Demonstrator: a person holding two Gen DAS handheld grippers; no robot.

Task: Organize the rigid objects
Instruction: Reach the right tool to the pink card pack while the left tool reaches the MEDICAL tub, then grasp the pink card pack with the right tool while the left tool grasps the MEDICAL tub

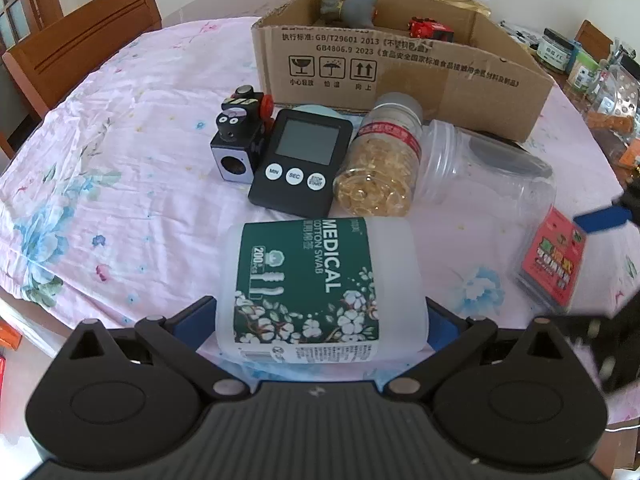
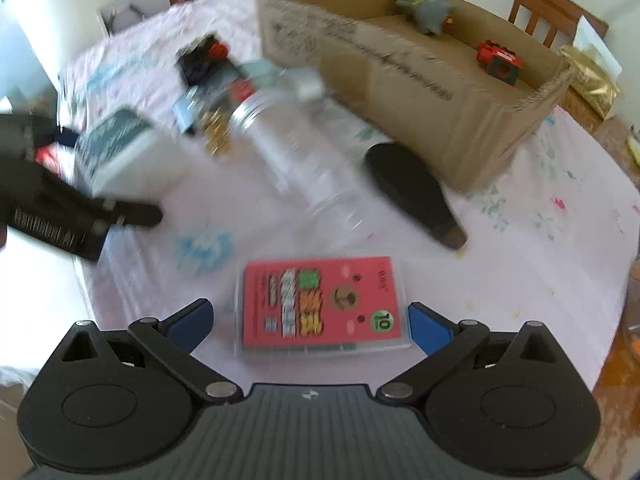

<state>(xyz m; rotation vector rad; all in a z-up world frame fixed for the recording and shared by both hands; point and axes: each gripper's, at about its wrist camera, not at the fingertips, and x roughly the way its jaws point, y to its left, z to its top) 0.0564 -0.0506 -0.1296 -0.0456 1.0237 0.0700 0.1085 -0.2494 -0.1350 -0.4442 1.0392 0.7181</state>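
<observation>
Both wrist views look down close over the table; each shows the cardboard box [image 1: 400, 76] [image 2: 400, 80] in the upper frame.

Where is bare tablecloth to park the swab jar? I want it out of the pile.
Free: the tablecloth left of the toy camera, toward the chairs. Also the inside of the box, between its two toys. Crowded: the strip in front of the box, from timer to clear jar.

Wooden chairs [image 1: 84, 36], pink floral tablecloth [image 1: 132, 128], jars [image 1: 556, 50] at table edge, gold foil bag [image 2: 592, 76]
</observation>
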